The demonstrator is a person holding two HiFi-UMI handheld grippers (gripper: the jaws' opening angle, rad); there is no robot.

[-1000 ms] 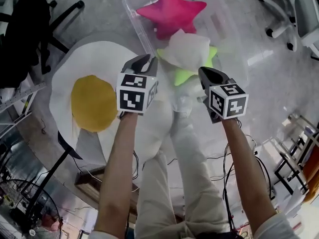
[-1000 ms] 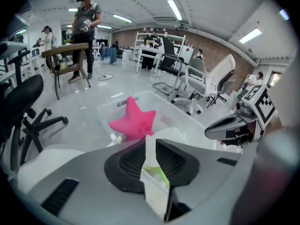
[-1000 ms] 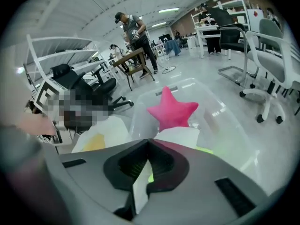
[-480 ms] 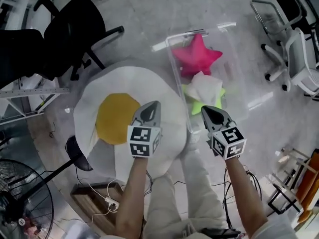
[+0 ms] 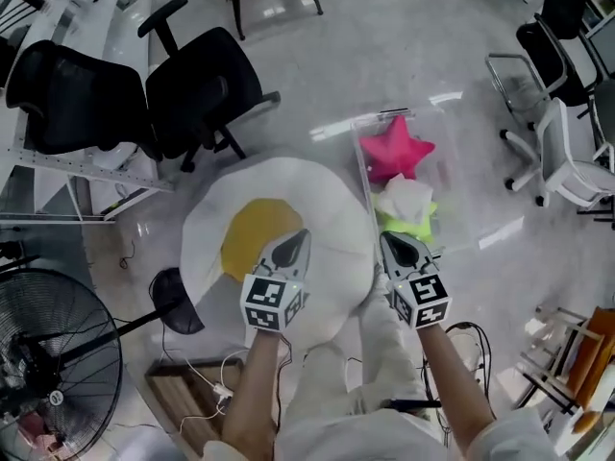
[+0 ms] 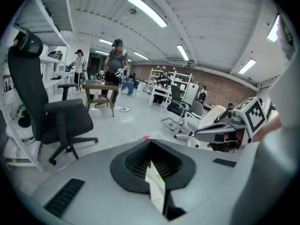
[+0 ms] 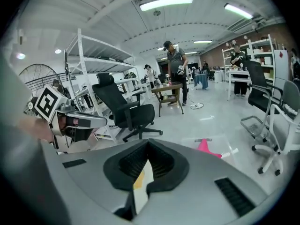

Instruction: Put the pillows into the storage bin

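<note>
Fingers on the left gripper point(image 5: 298, 236) and right gripper point(image 5: 390, 240) are closed and empty, likely freed for the big egg pillow point(image 5: 306, 185) on the floor below them. Beyond the right fingers, the bin point(image 5: 454, 176) already holds the star pillow point(image 5: 392, 152).

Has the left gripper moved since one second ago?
Yes. The left gripper has drawn back from the storage bin toward the person; it now shows beside the egg pillow's yolk.

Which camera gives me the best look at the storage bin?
Head view: the storage bin shows almost whole on the floor, pink star pillow and others inside. The right gripper view catches only part of it; the left gripper view, barely a pink speck.
</note>
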